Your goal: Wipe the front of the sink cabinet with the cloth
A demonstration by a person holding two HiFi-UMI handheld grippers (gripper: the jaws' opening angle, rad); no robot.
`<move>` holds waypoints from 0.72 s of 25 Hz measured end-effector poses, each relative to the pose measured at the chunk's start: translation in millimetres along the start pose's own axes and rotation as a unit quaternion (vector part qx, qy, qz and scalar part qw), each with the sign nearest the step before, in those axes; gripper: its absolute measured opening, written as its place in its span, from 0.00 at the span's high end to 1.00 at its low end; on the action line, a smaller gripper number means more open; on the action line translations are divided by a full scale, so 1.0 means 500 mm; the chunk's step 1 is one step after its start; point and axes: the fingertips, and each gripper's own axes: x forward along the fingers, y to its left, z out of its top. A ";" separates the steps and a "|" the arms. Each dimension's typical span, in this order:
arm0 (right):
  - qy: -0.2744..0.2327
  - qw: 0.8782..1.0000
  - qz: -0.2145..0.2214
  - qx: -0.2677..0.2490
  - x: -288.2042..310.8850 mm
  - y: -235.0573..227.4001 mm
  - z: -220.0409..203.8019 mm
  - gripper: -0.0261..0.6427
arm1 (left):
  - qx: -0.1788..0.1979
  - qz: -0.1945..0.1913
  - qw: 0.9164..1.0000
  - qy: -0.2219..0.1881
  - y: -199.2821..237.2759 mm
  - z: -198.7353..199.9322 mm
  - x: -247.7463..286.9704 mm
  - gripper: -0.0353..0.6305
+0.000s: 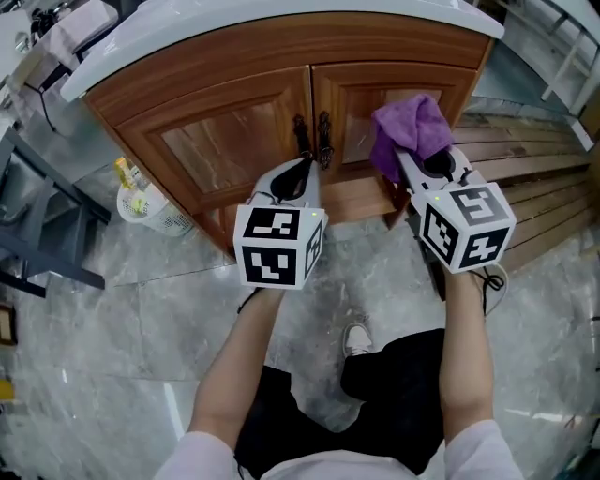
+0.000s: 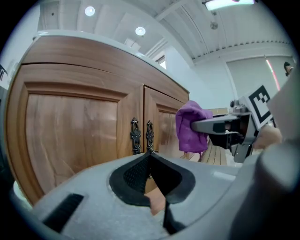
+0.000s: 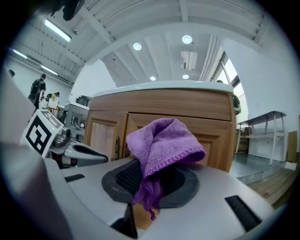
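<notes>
The wooden sink cabinet [image 1: 234, 141] has two doors with dark metal handles [image 1: 313, 139] at the middle seam. My right gripper [image 1: 405, 159] is shut on a purple cloth [image 1: 411, 131], which it holds against or just before the right door [image 1: 361, 108]; the right gripper view shows the cloth [image 3: 161, 145] draped over the jaws in front of that door [image 3: 213, 136]. My left gripper [image 1: 302, 171] is shut with nothing in it, pointing at the handles [image 2: 142, 136] just below them. The left gripper view shows the cloth [image 2: 191, 126] to its right.
A white countertop [image 1: 281, 28] overhangs the cabinet. A white mesh basket [image 1: 150, 204] with small items stands on the marble floor at the cabinet's left. A dark metal frame [image 1: 37, 244] is at far left. Wooden slats [image 1: 534, 178] lie to the right. The person's shoes [image 1: 356, 339] are below.
</notes>
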 end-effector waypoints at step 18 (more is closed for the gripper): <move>-0.028 0.965 0.258 -0.048 0.144 0.502 0.016 0.85 | -0.022 0.171 0.985 0.002 0.258 -0.086 -0.232 0.94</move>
